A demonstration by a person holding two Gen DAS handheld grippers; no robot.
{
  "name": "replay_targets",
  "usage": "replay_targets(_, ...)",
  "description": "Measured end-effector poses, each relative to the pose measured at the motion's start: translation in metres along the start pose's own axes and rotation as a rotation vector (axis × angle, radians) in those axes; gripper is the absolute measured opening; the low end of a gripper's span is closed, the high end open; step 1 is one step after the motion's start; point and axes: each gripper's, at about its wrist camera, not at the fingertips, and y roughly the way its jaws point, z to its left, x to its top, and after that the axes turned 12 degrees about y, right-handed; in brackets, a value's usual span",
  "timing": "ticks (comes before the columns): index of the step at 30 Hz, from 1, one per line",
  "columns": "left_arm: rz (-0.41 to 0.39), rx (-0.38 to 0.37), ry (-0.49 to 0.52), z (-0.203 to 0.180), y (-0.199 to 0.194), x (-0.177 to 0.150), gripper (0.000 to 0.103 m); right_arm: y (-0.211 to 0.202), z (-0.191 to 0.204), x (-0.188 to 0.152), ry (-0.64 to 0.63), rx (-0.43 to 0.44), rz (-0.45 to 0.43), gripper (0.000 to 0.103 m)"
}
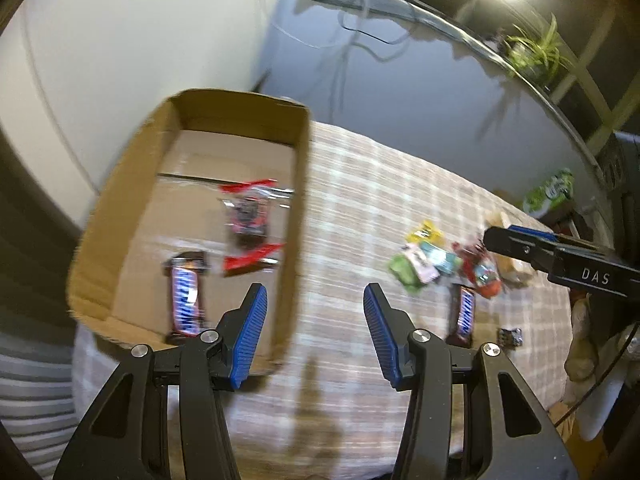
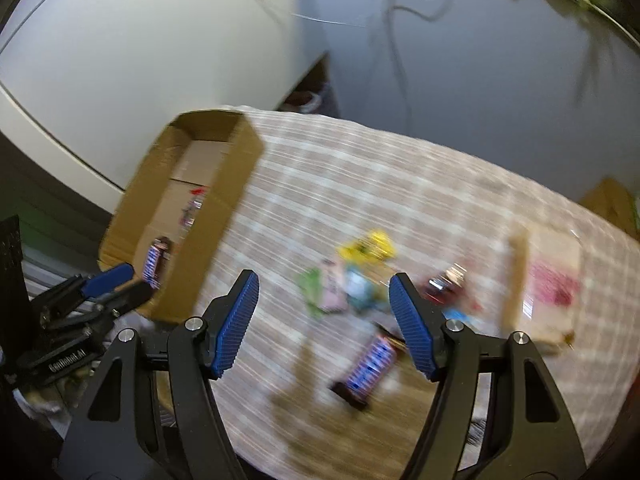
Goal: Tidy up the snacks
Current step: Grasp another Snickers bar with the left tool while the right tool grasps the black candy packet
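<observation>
A cardboard box [image 1: 120, 208] stands on the left of the checked tablecloth [image 1: 360, 200]; it also shows in the right wrist view [image 2: 224, 200]. Inside lie a Snickers bar [image 1: 186, 300] and a red-ended clear packet [image 1: 250, 220]. A pile of small snack packets [image 1: 432, 264] and a second Snickers bar [image 1: 464, 312] lie to the right on the cloth; the bar [image 2: 368, 368] and pile [image 2: 352, 276] also show in the right wrist view. My left gripper [image 1: 316, 312] is open and empty, above the box's near right corner. My right gripper [image 2: 324, 300] is open and empty, above the pile.
A small dark wrapped sweet [image 1: 510, 336] lies right of the loose bar. A tan box with a pink patch [image 2: 548, 280] lies on the cloth's right side. A white wall, cables and a plant [image 1: 532, 52] stand behind the table.
</observation>
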Motion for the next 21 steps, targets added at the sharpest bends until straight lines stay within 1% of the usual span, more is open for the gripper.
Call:
replay_targets(4, 0.018, -0.040, 0.048, -0.026, 0.009, 0.004, 0.049, -0.007, -0.038, -0.011, 0.048, -0.031, 0.012, 0.071)
replay_targets(8, 0.042, -0.084, 0.092, -0.050, 0.020, 0.007, 0.049, -0.010, -0.073, -0.031, 0.070, -0.087, 0.035, 0.071)
replay_targets(13, 0.083, -0.141, 0.152, -0.081, 0.038, 0.007, 0.049, -0.007, -0.099, -0.057, 0.077, -0.128, 0.081, 0.071)
replay_targets(17, 0.124, -0.189, 0.189, -0.102, 0.053, 0.006, 0.048, -0.003, -0.113, -0.075, 0.008, -0.138, 0.121, 0.071)
replay_targets(18, 0.134, -0.198, 0.199, -0.107, 0.057, 0.005, 0.047, -0.003, -0.113, -0.079, -0.022, -0.135, 0.128, 0.071)
replay_targets(21, 0.158, -0.223, 0.214, -0.119, 0.068, 0.005, 0.047, -0.002, -0.110, -0.086, -0.142, -0.127, 0.152, 0.071)
